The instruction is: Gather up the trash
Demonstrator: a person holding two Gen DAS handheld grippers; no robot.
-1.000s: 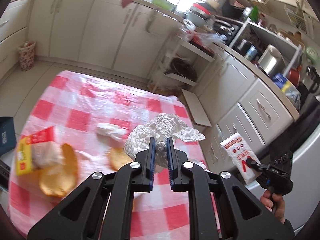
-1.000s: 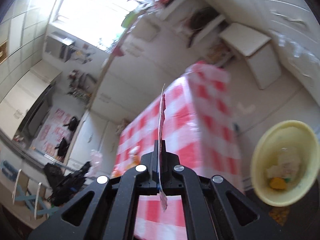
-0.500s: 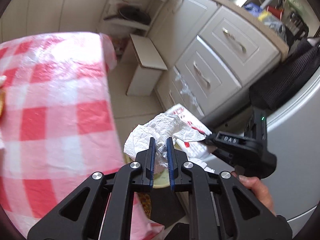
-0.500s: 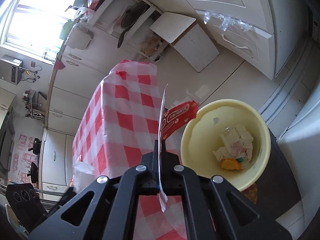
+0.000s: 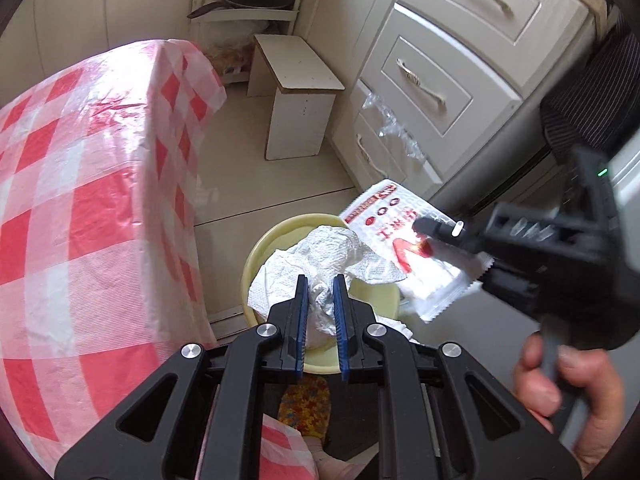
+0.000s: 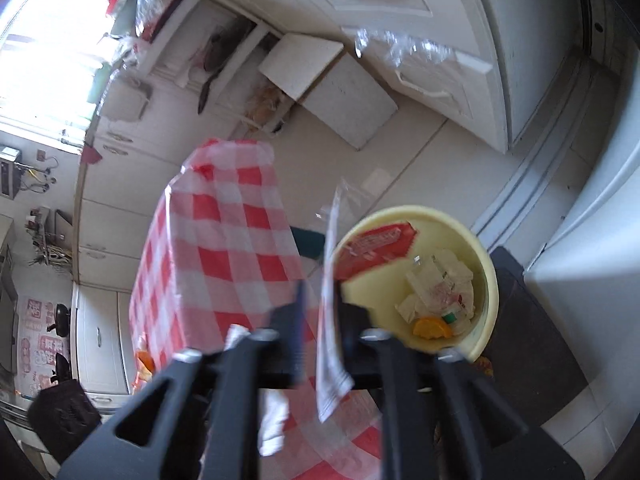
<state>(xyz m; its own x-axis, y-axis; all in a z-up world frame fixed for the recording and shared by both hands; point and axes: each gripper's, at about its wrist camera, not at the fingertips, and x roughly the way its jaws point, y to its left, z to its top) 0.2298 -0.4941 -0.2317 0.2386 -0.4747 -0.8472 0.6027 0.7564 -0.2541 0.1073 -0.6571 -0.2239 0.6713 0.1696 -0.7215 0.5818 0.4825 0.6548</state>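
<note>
- The left gripper (image 5: 320,300) is clamped on a crumpled paper towel (image 5: 320,256), held right over the yellow bin (image 5: 256,256) on the floor.
- The right gripper (image 6: 320,312) is opening its jaws; the red-and-white wrapper (image 6: 332,312) sits loose between them, above the bin's near rim.
- The bench in its checked cloth (image 5: 80,200) stands just beside the bin.
</note>
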